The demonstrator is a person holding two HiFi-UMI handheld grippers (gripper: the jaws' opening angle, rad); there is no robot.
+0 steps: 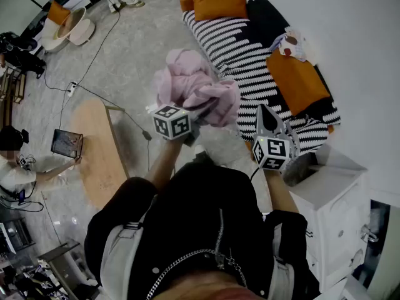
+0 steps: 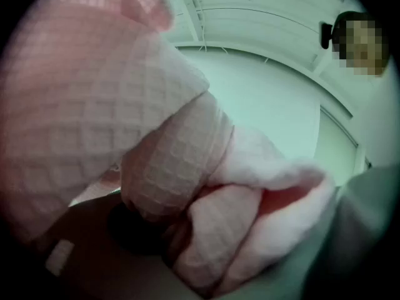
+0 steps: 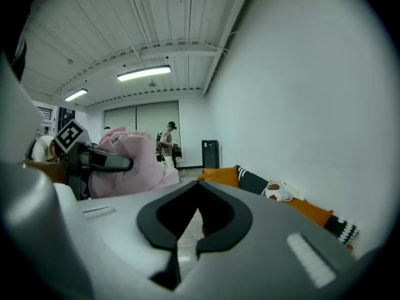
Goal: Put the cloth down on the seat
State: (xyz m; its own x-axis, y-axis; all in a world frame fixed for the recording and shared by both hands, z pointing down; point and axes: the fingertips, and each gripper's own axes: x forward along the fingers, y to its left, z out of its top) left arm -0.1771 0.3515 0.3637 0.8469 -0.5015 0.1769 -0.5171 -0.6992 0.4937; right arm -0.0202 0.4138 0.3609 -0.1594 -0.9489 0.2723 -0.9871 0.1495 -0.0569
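Note:
A bunched pink waffle-weave cloth point(image 1: 197, 89) hangs in the air in front of me, with my left gripper point(image 1: 201, 110) shut on it. Its folds point(image 2: 175, 167) fill most of the left gripper view and hide the jaws there. The right gripper view shows the same bundle point(image 3: 128, 161) at the left, around the left gripper point(image 3: 106, 161). The seat is a black-and-white striped sofa point(image 1: 250, 49) just beyond the cloth, also at the right point(image 3: 294, 205). My right gripper point(image 1: 266, 110) is shut and empty, to the right of the cloth, over the sofa's near end point(image 3: 197, 189).
Orange cushions point(image 1: 219, 2) point(image 1: 299, 80) and a small patterned pillow point(image 1: 294, 42) lie on the sofa. A wooden table point(image 1: 100, 155) stands at my left, a white cabinet point(image 1: 331, 211) at my right. A seated person point(image 1: 12, 167) and floor cables point(image 1: 94, 92) are further left.

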